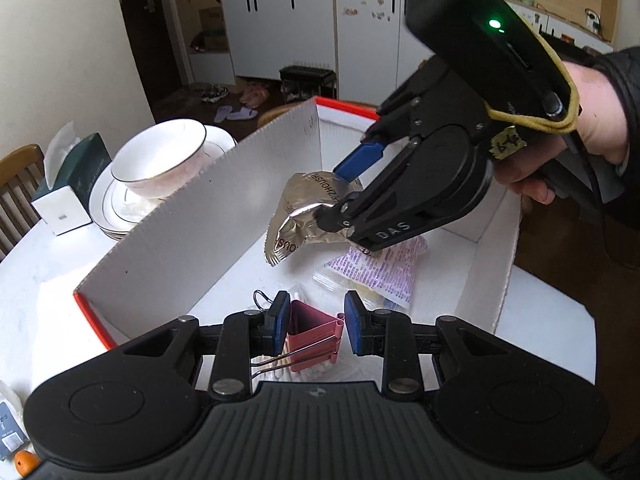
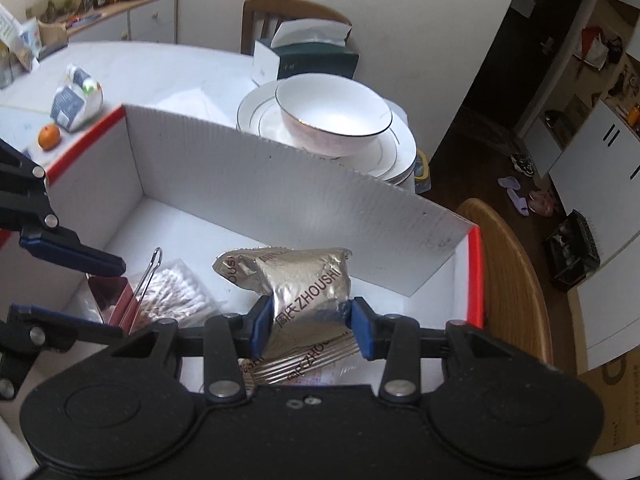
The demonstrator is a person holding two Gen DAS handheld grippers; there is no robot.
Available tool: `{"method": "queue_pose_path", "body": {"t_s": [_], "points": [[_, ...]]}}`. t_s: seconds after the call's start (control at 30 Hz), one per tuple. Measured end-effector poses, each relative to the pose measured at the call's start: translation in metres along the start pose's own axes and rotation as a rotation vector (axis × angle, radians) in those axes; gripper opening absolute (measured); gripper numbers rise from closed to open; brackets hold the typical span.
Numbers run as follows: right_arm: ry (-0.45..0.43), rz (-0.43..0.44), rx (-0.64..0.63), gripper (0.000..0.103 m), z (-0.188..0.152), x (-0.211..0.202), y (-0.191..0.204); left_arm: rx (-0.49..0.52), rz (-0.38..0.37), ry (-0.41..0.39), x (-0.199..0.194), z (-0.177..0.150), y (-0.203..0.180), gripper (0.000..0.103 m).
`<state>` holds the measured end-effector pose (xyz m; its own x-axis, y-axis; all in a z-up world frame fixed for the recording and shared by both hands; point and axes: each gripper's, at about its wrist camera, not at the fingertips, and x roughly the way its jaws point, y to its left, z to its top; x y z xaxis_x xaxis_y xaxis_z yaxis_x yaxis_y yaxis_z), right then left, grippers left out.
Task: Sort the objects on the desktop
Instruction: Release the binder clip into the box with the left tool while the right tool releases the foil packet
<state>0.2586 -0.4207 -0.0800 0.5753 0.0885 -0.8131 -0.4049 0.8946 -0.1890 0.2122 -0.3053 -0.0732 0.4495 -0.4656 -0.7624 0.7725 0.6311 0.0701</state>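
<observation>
A white corrugated box with a red rim [image 1: 168, 216] [image 2: 280, 184] stands on the white table. My right gripper [image 2: 312, 326] [image 1: 340, 196] is shut on a silver foil snack packet [image 2: 308, 288] [image 1: 304, 208] and holds it over the box's inside. My left gripper [image 1: 316, 326] [image 2: 80, 292] is open, with a pink binder clip [image 1: 316, 340] [image 2: 116, 296] lying between its pads on the box floor. A bag of cotton swabs [image 2: 176, 288] lies under the clip. A purple-printed packet [image 1: 380, 272] lies on the box floor below the foil packet.
A white bowl [image 1: 160, 160] [image 2: 336, 108] on stacked plates and a tissue box [image 1: 72, 184] [image 2: 308, 56] stand beyond the box. An orange [image 2: 49, 136] and a bagged item [image 2: 76, 96] sit at the left. Wooden chairs [image 2: 508, 264] flank the table.
</observation>
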Motion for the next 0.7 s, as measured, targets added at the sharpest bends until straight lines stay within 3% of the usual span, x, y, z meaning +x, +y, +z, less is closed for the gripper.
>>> {"method": "queue_pose_path", "body": {"t_s": [0.3, 0.7], "points": [[0.066, 0.045, 0.009, 0.040, 0.005, 0.018, 0.004, -0.026, -0.026, 0.040, 0.013, 0.007, 0.005, 0.028], [0.045, 0.077, 0.038, 0.045, 0.005, 0.013, 0.000, -0.139, -0.072, 0.032, 0.013, 0.002, 0.019, 0.028]]}}
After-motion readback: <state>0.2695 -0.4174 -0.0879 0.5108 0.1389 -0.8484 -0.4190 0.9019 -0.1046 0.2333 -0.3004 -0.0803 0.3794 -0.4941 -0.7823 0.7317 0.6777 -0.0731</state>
